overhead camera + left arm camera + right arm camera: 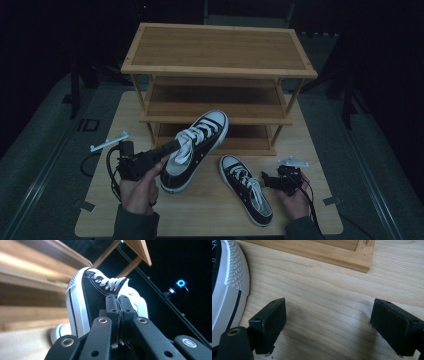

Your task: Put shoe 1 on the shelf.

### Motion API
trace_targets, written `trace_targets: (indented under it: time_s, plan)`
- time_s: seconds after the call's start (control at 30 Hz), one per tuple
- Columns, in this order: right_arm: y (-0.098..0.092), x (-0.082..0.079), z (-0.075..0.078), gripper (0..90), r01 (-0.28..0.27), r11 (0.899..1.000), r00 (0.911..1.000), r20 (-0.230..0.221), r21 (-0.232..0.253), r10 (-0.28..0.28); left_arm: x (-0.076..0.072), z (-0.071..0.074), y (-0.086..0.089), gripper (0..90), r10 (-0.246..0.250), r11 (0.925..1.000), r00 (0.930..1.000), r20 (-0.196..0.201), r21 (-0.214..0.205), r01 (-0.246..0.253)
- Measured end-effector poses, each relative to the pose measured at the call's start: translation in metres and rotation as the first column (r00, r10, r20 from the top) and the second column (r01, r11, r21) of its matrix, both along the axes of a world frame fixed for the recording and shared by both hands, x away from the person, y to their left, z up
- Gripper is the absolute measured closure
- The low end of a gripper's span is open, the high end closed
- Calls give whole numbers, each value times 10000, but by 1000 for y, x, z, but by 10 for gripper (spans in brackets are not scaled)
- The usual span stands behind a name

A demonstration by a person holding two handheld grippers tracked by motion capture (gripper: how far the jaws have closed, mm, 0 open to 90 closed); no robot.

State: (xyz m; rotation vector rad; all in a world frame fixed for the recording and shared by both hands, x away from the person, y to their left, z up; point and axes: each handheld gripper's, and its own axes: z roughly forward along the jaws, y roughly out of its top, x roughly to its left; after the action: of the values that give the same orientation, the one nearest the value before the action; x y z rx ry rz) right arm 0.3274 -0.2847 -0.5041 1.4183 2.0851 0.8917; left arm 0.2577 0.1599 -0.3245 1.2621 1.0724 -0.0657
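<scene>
We see one black-and-white sneaker (196,149) lifted clear of the table (210,210), toe tilted up toward the wooden shoe rack (219,55) that stands at the table's far edge. The left gripper (172,146) holds it: in the left gripper view its jaws are pressed together on the edge of the shoe's opening beside the laces, and the heel is hidden behind the jaws. The person's left hand (140,190) wraps the gripper's handle.

The second sneaker (246,189) lies on its sole near the table's near edge, toe toward the rack. Just to its right, the right gripper (265,180) rests low over the table in the right hand (295,200), its jaws spread wide with bare wood between them. In the right gripper view, that sneaker's white toe cap is cut off at the left edge, and only a piece of the rack's base shows at the top. The room around the table is too dark to make out.
</scene>
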Motion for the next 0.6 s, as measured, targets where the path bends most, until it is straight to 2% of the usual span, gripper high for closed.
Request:
trace_targets:
  time_s: [0.13,0.17,0.2,0.3,0.33,0.37,0.4,0.6]
  plan:
    - [0,0,0,129,-4,10000,10000,-3,0,4,24,1,-8,895,722,9972,9973,-112,-166,-723]
    - [0,0,0,129,-4,10000,10000,-3,0,4,24,1,-8,895,722,9972,9973,-112,-166,-723]
    - [0,0,0,129,-3,10000,10000,-2,0,3,37,-3,-12,895,1061,9939,9939,-307,-254,-1069]
    - [0,0,0,129,-7,10000,10000,3,-5,7,43,-5,-14,895,1173,9925,9923,-398,-301,-1185]
    - [0,0,0,129,-7,10000,10000,3,-5,7,56,-11,-21,895,1472,9884,9880,-478,-321,-1488]
    - [0,0,0,129,-6,10000,10000,3,-7,6,64,-15,-24,895,1576,9857,9860,-549,-517,-1604]
    - [0,0,0,129,-6,10000,10000,3,-6,6,67,-17,-25,895,1627,9837,9851,-550,-686,-1663]
    - [0,0,0,129,-5,10000,10000,3,-5,5,85,-18,-35,895,1980,9767,9795,-378,-764,-2004]
